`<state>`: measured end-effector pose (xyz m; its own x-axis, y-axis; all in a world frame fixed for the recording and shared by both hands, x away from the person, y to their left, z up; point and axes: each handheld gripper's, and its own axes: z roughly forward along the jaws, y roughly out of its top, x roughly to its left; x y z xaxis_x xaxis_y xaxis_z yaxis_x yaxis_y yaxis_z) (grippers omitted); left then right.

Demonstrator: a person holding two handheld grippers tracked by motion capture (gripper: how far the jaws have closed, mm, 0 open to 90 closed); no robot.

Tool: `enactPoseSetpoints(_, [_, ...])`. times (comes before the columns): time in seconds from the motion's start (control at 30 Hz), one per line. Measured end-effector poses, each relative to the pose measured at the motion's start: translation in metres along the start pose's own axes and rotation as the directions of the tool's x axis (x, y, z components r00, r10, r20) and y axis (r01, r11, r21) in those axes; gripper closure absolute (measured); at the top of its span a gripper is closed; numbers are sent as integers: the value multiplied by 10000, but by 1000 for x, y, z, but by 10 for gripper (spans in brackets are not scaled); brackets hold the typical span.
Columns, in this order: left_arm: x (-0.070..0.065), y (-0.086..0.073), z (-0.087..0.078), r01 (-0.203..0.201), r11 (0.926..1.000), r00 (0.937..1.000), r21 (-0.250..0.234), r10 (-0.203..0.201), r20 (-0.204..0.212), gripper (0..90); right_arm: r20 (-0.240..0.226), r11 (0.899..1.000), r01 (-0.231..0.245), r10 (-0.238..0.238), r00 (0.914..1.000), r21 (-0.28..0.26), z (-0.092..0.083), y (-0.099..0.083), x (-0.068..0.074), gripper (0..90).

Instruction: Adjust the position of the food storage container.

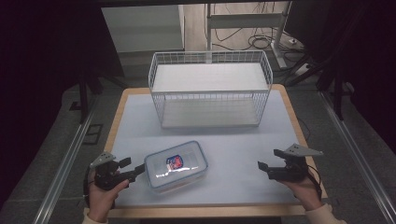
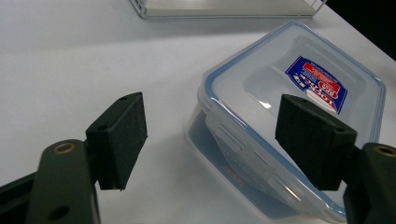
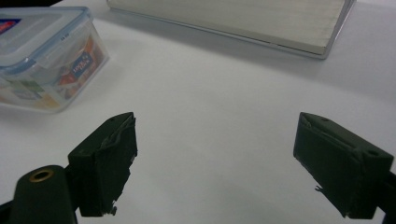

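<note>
The counter (image 1: 135, 116) carries two things. A wire basket (image 1: 210, 88) stands at its far edge, centred, and holds nothing that can be seen. A clear box (image 1: 176, 165) with a blue-rimmed snap lid and a red-and-blue label lies flat near the near edge, toward the near left corner, well apart from the basket. Its lid looks seated all round, though from these pictures I cannot tell whether the clips are locked.

The left gripper (image 1: 135, 169) sits at the near left corner, its fingers (image 2: 122, 135) spread wide. In the left gripper view one of them hangs over the lid and the other over bare counter beside the box, so the box's left end lies partly between them, not yet pinched. The right gripper (image 1: 267, 168) hovers over bare counter toward the near right corner, fingers (image 3: 106, 163) spread with nothing between them.

By my reading the work has barely begun: the box is lined up for a grasp, no more. Gripping it, lifting it and, probably, carrying it to the basket are all left to do.
</note>
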<state>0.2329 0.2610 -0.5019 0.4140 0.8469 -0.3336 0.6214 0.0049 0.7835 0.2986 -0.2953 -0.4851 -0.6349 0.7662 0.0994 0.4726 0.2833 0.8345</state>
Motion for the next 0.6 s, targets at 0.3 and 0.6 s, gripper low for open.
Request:
enactPoseSetpoints(0.3, [-28,16,-12,-1338,9908,9810,219,1292,1444,833,-8,9999,137,-137,9999,-84,-7,-1,2,160])
enactPoseSetpoints(0.6, [-82,16,-8,-2995,9504,9129,842,2598,3148,899,-74,9998,163,-164,9998,-60,-6,-3,2,173])
